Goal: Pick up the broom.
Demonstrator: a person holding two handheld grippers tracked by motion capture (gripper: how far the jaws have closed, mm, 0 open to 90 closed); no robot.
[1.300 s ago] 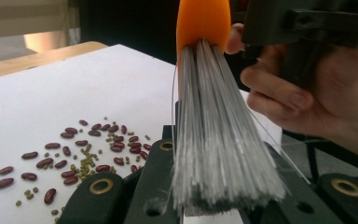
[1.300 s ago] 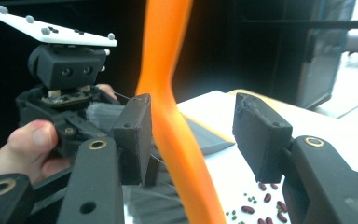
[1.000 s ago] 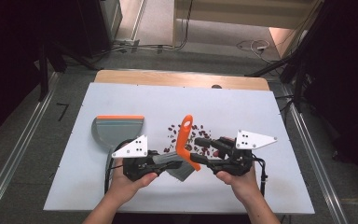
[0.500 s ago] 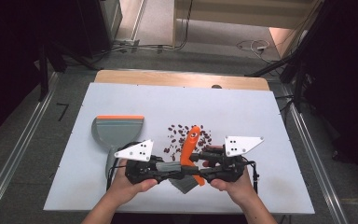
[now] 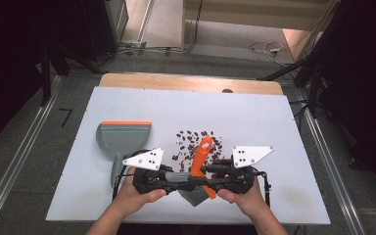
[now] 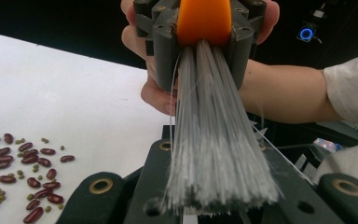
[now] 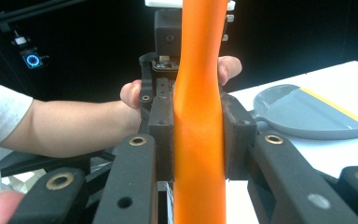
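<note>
Your right gripper [image 7: 198, 154] jaws just closed; its pads [image 7: 235, 140] now clamp the brush's orange handle [image 7: 198, 93] between them. Your left gripper [image 6: 219, 196] pinches the grey bristles [image 6: 216, 154], beans [image 5: 196, 142] just beyond.

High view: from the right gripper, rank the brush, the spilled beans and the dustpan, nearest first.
1. Brush: clamped in the right gripper, orange handle up.
2. Beans: scattered just beyond it, mid-table.
3. Dustpan: farthest, far side of the left gripper.
</note>
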